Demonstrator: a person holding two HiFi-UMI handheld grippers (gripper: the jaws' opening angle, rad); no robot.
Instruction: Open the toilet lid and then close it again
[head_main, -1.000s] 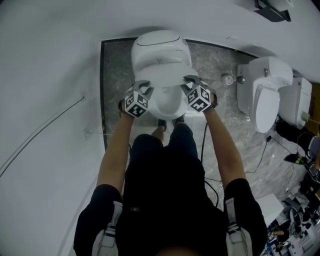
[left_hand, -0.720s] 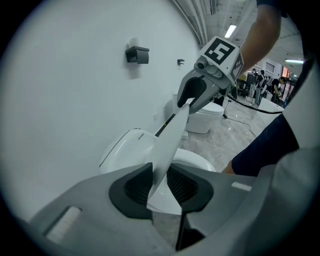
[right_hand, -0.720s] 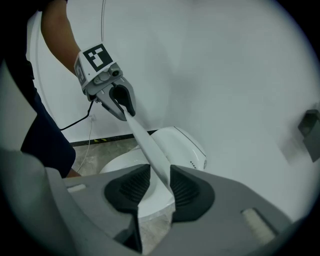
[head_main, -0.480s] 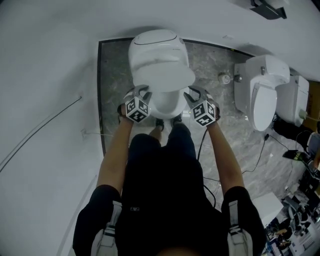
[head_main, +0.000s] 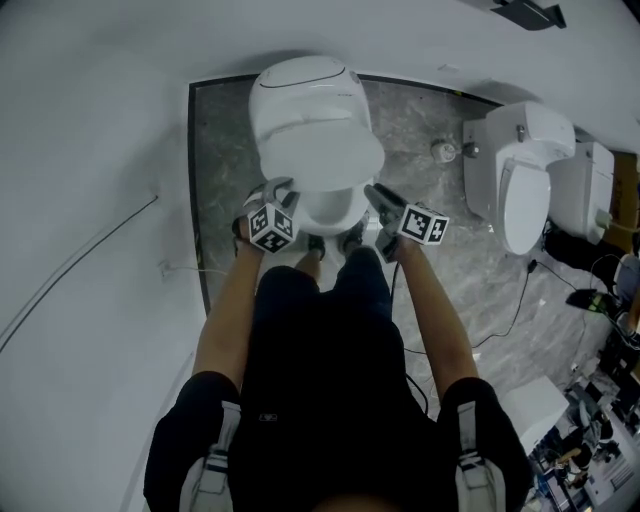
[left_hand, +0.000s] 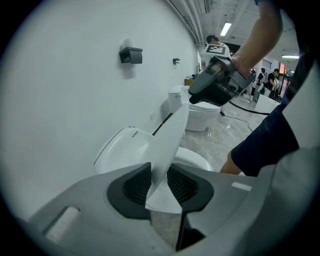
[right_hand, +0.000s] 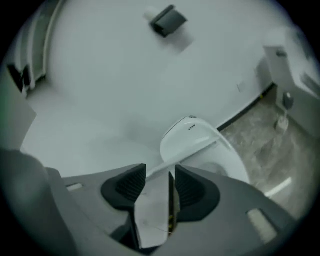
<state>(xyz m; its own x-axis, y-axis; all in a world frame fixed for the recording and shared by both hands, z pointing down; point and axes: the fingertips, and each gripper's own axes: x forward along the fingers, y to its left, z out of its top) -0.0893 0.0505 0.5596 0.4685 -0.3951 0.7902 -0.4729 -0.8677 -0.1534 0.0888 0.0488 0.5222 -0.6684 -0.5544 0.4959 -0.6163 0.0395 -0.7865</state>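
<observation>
Since a second ago my left tool (left_hand: 161, 181) has kept its clamp on the toilet lid (head_main: 318, 150), while my right tool (right_hand: 160, 187) has rolled over, its marker cube (head_main: 425, 224) now facing up. I judge the right is letting go, leaving the half-raised lid to the left. The left jaws pinch the rim; the right jaws are opening, with the rim loose between them
</observation>
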